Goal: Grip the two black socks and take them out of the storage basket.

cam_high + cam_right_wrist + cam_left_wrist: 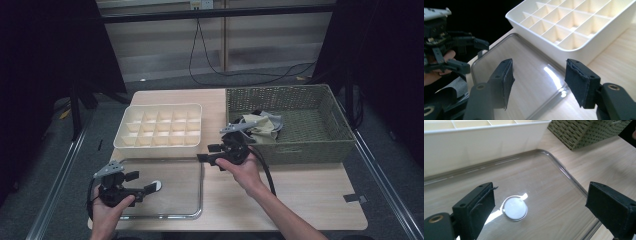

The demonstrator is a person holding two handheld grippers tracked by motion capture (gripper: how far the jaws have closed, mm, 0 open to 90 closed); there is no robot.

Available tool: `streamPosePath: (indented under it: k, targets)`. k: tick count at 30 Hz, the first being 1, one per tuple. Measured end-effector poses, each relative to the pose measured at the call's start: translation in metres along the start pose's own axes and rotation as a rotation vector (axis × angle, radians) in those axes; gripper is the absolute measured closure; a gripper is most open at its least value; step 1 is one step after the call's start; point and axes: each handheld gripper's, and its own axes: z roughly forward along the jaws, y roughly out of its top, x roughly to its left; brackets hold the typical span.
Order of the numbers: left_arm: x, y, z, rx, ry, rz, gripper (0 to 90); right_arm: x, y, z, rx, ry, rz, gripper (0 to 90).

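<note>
Left gripper (146, 182) is over the clear tray (192, 212) at the counter's (310, 195) near-left corner, jaws wide open, nothing between them. In the left gripper view a small white disc (515, 208) lies flat on the tray between and just beyond the jaws, untouched. Behind the tray sits the white divider box (159, 127), compartments empty as far as I can see. Right gripper (211, 152) is mid-counter, just in front of the wicker basket (300, 145), pointing left toward the tray and box; jaws open, empty. The basket, far right, holds crumpled cloth (267, 126) near its left end.
</note>
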Motion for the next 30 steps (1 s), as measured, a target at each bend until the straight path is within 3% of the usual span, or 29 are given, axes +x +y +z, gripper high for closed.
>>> streamPosePath:
  k: [4, 7, 11, 17, 19, 20, 24, 27, 30]
  targets:
    - [-0.003, -0.001, 0.011, -0.002, -0.024, -0.018, 6.7, -0.014, 0.006, -0.016, 0.004, -0.032, 0.01, 41.2]
    - [-0.013, 0.0, 0.023, 0.045, -0.048, 0.007, 6.7, -0.022, 0.009, -0.024, 0.01, -0.051, 0.022, 44.1]
    - [-0.026, 0.003, 0.029, 0.041, -0.085, 0.007, 6.7, -0.028, 0.015, -0.035, 0.005, -0.078, 0.015, 45.9]
    - [-0.04, 0.006, 0.033, 0.028, -0.098, 0.035, 6.8, -0.043, 0.02, -0.056, 0.004, -0.129, 0.008, 43.8]
    - [-0.044, 0.002, 0.035, 0.033, -0.091, 0.036, 7.4, -0.054, 0.023, -0.068, 0.004, -0.161, 0.015, 43.5]
    - [-0.045, -0.001, 0.037, 0.038, -0.106, 0.036, 7.4, -0.054, 0.023, -0.068, 0.004, -0.161, 0.015, 43.5]
    - [-0.05, -0.015, 0.041, 0.063, -0.115, 0.05, 7.8, -0.076, 0.032, -0.079, 0.017, -0.189, 0.036, 41.5]
    - [-0.05, -0.02, 0.041, 0.055, -0.112, 0.048, 8.2, -0.097, 0.038, -0.081, 0.038, -0.254, 0.06, 35.1]
    - [-0.05, -0.021, 0.042, 0.056, -0.107, 0.057, 8.2, -0.107, 0.04, -0.08, 0.062, -0.264, 0.07, 35.2]
